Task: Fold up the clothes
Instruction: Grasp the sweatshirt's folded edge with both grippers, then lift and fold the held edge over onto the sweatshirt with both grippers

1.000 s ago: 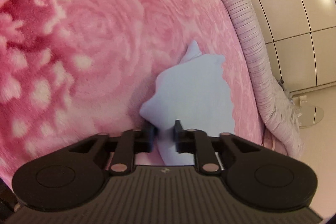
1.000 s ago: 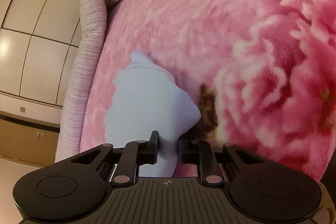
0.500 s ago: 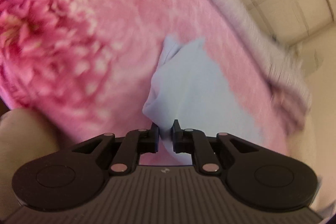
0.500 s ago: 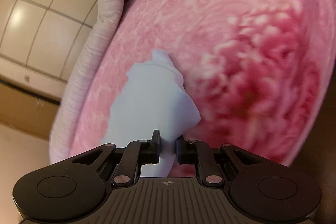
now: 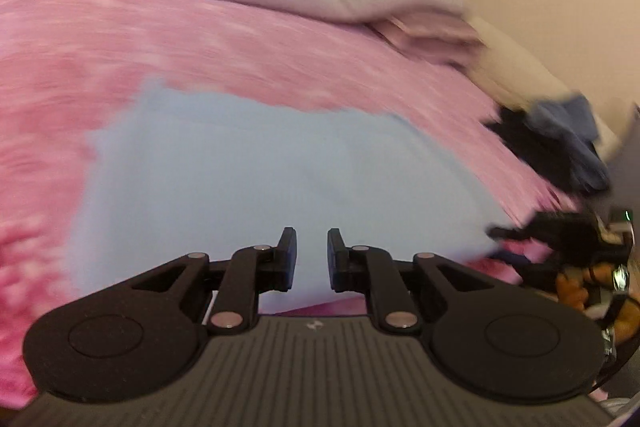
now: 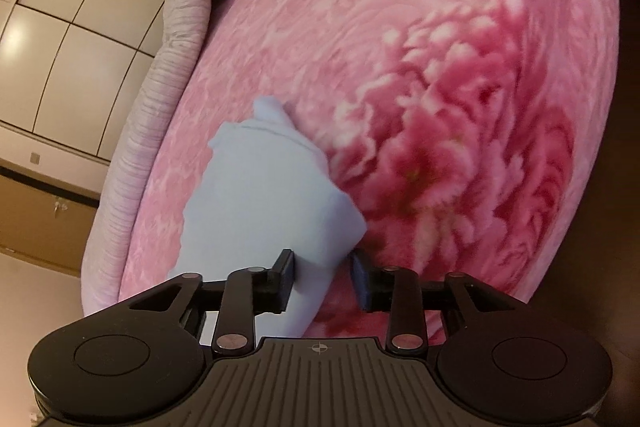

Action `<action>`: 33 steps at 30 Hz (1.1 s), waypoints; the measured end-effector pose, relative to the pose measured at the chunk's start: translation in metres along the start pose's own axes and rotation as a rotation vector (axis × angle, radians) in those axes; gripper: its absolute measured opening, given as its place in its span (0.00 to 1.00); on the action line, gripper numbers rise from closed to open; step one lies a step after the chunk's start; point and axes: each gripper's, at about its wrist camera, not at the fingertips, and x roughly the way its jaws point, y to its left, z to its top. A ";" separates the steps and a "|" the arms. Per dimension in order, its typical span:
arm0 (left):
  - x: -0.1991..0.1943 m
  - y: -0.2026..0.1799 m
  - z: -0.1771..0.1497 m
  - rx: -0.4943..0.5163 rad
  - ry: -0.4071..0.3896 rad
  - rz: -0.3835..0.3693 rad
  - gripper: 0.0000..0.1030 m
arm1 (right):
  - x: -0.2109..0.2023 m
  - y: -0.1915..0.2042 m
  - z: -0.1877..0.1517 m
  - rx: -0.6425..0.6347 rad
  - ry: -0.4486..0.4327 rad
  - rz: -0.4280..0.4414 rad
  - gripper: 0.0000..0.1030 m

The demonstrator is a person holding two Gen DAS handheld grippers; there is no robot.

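A light blue garment [image 5: 256,179] lies on a pink flowered blanket [image 5: 240,43]. In the left wrist view, which is blurred, my left gripper [image 5: 312,259] is over its near edge with the jaws a little apart and nothing clamped between them. In the right wrist view the garment [image 6: 260,195] lies bunched. My right gripper [image 6: 323,279] is open, and the garment's near corner sits loose between the fingers. The right gripper also shows at the far right of the left wrist view [image 5: 520,231], by the garment's edge.
A striped lilac duvet [image 6: 160,79] is bunched along the bed's far side, with pale wardrobe doors [image 6: 60,27] behind. A dark blue pile of clothes [image 5: 568,147] lies at the bed's right end in the left wrist view.
Both grippers were shut on the garment's edge; now both have opened. The left camera has swung sharply round, and the garment now lies spread out wider on the blanket.
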 end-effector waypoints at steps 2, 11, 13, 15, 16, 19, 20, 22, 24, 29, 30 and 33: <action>0.020 -0.014 0.003 0.069 0.035 -0.044 0.11 | -0.001 0.000 0.001 -0.002 -0.006 -0.004 0.35; 0.056 -0.024 -0.006 0.157 0.131 -0.036 0.11 | 0.004 0.002 -0.001 -0.018 0.001 -0.011 0.36; 0.052 -0.020 -0.001 0.108 0.096 -0.052 0.11 | 0.005 0.002 -0.001 -0.022 -0.002 -0.012 0.36; 0.058 -0.018 0.001 0.113 0.100 -0.036 0.11 | 0.007 0.002 -0.001 -0.021 -0.003 -0.014 0.36; 0.062 -0.019 0.001 0.128 0.113 -0.023 0.11 | 0.007 0.002 -0.001 -0.021 -0.004 -0.015 0.36; 0.080 -0.025 0.000 0.186 0.153 0.006 0.11 | 0.009 0.002 -0.001 -0.022 -0.005 -0.018 0.36; 0.081 -0.028 0.001 0.200 0.151 0.013 0.10 | 0.010 0.002 -0.001 -0.023 -0.004 -0.019 0.37; 0.079 -0.032 0.005 0.217 0.128 0.003 0.10 | 0.009 0.002 -0.001 -0.017 -0.003 -0.018 0.37; 0.076 -0.035 0.008 0.224 0.099 -0.023 0.11 | 0.010 0.002 0.000 -0.018 -0.002 -0.018 0.37; 0.094 -0.034 -0.001 0.257 0.132 0.022 0.13 | 0.012 0.001 -0.001 -0.012 -0.006 -0.024 0.38; 0.091 -0.033 0.001 0.245 0.126 0.024 0.13 | 0.012 0.001 -0.001 -0.011 -0.007 -0.026 0.38; 0.076 -0.028 0.007 0.208 0.099 0.046 0.13 | 0.011 0.000 -0.001 0.013 -0.007 -0.028 0.38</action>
